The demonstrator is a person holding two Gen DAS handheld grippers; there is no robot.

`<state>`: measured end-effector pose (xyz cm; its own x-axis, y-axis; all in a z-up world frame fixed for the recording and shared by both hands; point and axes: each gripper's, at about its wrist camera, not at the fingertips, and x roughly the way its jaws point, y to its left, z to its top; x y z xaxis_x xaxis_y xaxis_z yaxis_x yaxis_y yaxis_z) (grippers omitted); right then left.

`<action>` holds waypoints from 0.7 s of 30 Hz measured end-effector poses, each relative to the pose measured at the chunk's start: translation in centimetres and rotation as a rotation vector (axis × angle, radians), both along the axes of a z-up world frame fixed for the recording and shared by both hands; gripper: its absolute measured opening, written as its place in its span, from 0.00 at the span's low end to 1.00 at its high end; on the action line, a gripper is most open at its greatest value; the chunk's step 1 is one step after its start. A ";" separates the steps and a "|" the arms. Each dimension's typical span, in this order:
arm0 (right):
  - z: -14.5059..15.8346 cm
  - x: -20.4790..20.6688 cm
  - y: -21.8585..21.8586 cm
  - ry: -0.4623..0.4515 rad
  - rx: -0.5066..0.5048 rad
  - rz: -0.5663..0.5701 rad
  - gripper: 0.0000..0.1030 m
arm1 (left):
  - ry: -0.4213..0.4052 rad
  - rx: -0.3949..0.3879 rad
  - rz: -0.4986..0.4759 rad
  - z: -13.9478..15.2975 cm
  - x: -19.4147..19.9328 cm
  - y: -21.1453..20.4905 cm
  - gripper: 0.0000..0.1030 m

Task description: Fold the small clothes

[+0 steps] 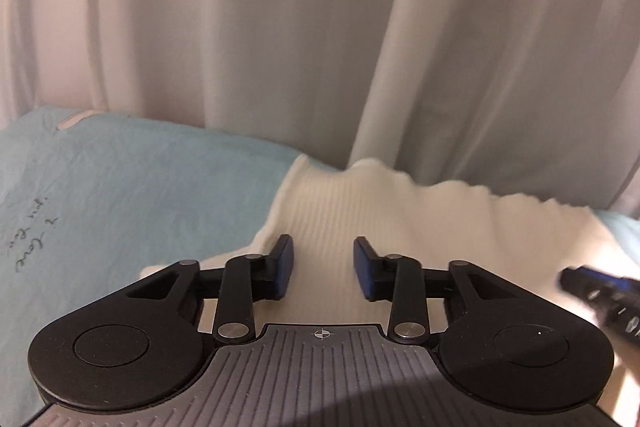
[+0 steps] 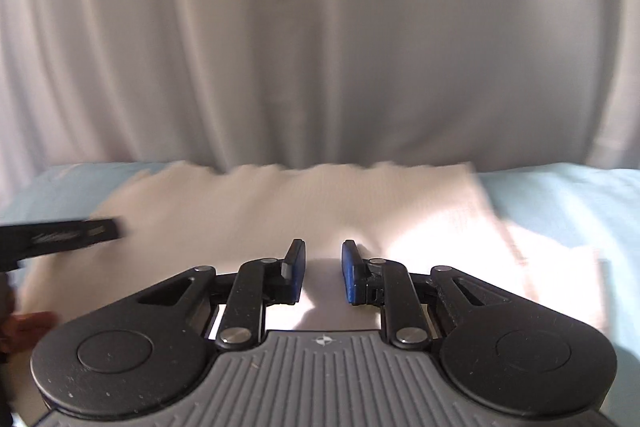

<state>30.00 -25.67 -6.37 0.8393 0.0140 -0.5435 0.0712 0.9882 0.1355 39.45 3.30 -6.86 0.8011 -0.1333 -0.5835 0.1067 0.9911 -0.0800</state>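
Early in the fold, by the look of it. White ribbed garment (image 1: 384,227) spread on a light blue sheet (image 1: 132,187), apparently a bed rather than a desk; pale curtain (image 1: 280,27) hanging behind at 12 o'clock. Far edge wavy and blurred in both views, so possibly lifted or in motion, though impossible to say for sure. No finished crease visible anywhere; no neat stack. Most of the folding judged left to do.

Left hand-held gripper (image 1: 323,267) poised over the garment's near portion, jaws parted moderately with bare cloth showing in the gap, nothing pinched. Right hand-held gripper (image 2: 323,273) likewise over the cloth, jaws parted a little narrower, gripping nothing visible. In the left view, right tool entering blurred at 3 o'clock; in the right view, left tool entering at 9 o'clock.

Long axis of the garment running roughly 9 to 3 o'clock in the right view, wider than deep. Ribbing in the left view running from 6 toward 12 o'clock, across that axis. Which end is neck or hem: cannot tell.
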 end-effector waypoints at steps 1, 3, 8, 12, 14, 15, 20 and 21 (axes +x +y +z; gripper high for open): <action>0.0 -0.4 -1.2 -0.006 -0.004 -0.031 0.05 | -0.012 -0.011 0.001 -0.2 -0.2 0.7 0.24; 0.5 -1.2 -2.9 -0.004 -0.037 -0.124 0.07 | -0.012 -0.027 0.009 -0.2 -0.4 2.0 0.23; 1.6 -5.0 -5.2 -0.007 0.063 -0.145 0.17 | -0.018 -0.040 0.106 0.5 -1.6 3.6 0.50; 1.2 -8.4 -5.8 0.031 0.171 -0.154 0.20 | 0.036 -0.162 0.063 0.8 -2.2 5.8 0.55; 1.1 -9.7 -5.7 0.032 0.187 -0.165 0.20 | 0.051 -0.195 0.012 1.0 -2.3 6.0 0.57; 1.2 -10.3 -5.7 0.033 0.188 -0.169 0.20 | 0.059 -0.203 -0.016 0.9 -2.4 5.9 0.56; 1.3 -11.2 -5.3 0.046 0.179 -0.164 0.20 | 0.097 -0.173 -0.062 0.3 -3.0 4.6 0.28; 1.6 -11.4 -5.4 0.047 0.178 -0.164 0.20 | 0.106 -0.164 -0.058 0.2 -2.8 4.5 0.22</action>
<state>18.63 -31.04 -4.77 0.8118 -0.0216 -0.5835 0.2396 0.9236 0.2992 36.61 7.79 -6.66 0.7246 -0.2772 -0.6310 0.1452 0.9564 -0.2533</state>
